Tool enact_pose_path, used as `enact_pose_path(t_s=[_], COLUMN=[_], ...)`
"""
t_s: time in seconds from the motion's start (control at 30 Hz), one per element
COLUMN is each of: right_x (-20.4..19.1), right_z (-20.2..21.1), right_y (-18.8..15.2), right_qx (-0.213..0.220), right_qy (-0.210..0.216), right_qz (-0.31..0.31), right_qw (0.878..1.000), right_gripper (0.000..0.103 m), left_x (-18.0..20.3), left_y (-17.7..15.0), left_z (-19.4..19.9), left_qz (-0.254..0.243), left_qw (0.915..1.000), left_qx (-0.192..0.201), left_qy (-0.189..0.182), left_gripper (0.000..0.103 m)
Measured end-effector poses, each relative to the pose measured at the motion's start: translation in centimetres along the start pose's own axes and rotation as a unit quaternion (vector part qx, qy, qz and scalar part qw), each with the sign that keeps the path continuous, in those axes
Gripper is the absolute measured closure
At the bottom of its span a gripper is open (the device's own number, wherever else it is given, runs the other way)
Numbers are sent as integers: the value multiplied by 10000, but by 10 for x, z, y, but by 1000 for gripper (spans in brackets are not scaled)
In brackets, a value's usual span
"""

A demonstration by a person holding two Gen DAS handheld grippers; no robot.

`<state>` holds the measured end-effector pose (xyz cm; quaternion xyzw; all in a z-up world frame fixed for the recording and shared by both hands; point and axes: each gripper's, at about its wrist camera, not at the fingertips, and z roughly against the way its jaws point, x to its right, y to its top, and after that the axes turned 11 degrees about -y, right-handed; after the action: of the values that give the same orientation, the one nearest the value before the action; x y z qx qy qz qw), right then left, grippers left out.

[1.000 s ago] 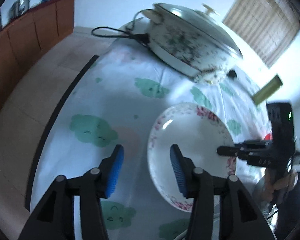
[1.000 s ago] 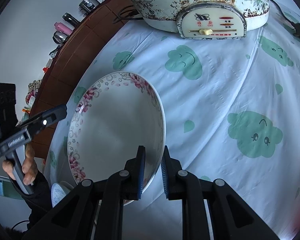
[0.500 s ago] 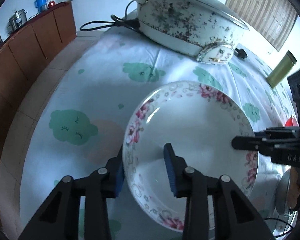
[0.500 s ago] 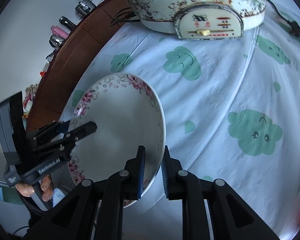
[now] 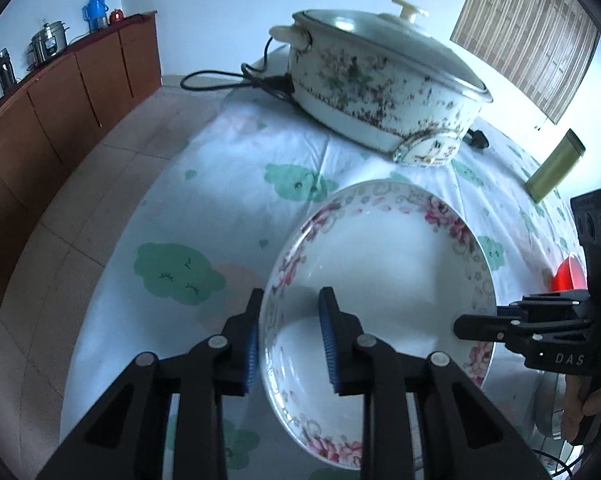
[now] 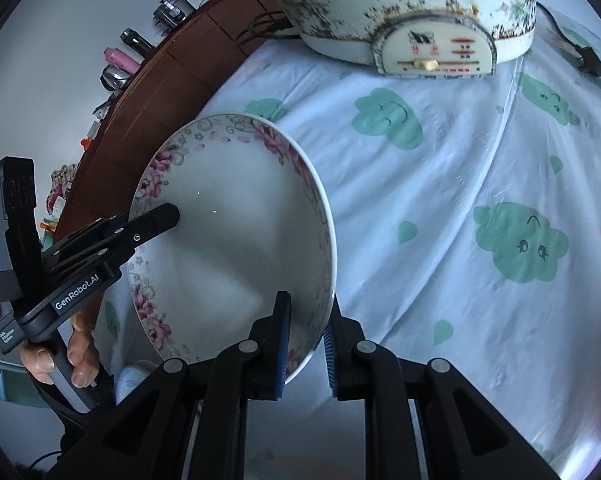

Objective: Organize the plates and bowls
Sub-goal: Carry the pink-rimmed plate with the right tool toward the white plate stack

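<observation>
Left wrist view: the worktop (image 5: 228, 184), covered by a white cloth printed with green clouds, is seen to run out at its left edge, where tiled floor and a row of brown cabinets (image 5: 60, 100) lie beyond. Bare cloth is left between that edge and the floral-rimmed plate (image 5: 384, 264), which is held above the cloth and tilted. Farther back a speckled electric cooker (image 5: 380, 96) with a lid is set on the worktop, its black cord trailing toward the far edge, and a green canister (image 5: 556, 168) and a small red object (image 5: 568, 276) are placed well to the right. The left gripper (image 5: 288, 340) is closed on the plate's near-left rim, one blue pad outside and one inside the dish, the jaws narrowed to the rim's thickness. In the right wrist view the right gripper (image 6: 304, 344) is likewise clamped on the plate (image 6: 236, 240) at its near-right rim, the jaws narrow with the rim caught between the blue pads. A wide stretch of unoccupied cloth is seen to the right of the plate. On the left gripper's body (image 6: 80, 256), seen from the right wrist view, "GenRobot.AI" is printed in white; the letters "DAS" can be read on the right gripper (image 5: 540, 332) in the left wrist view. The cooker's control panel (image 6: 432, 56) bears red and black markings too small to be read.
</observation>
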<state>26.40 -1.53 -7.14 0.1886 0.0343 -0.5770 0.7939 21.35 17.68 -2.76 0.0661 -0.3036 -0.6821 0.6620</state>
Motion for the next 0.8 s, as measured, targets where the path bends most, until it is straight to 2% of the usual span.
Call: enact_pose_path(t_s=[0.27, 0.5, 0.8], right_x=[-5, -16, -36], right_z=[33, 61, 105], right_y=[-4, -19, -70], right_qx=[227, 370, 542], right_qy=[-5, -25, 20], right_qz=[-51, -1, 47], right_qw=[9997, 9993, 9985], right_gripper=[86, 86, 86], left_x=[6, 21, 46], left_y=[5, -2, -36], left_z=[7, 37, 87], left_qz=[25, -88, -357], left_qw=[9999, 9996, 9989], left_qx=[14, 200, 264], left_qy=[-144, -158, -141], left_gripper=[79, 79, 78])
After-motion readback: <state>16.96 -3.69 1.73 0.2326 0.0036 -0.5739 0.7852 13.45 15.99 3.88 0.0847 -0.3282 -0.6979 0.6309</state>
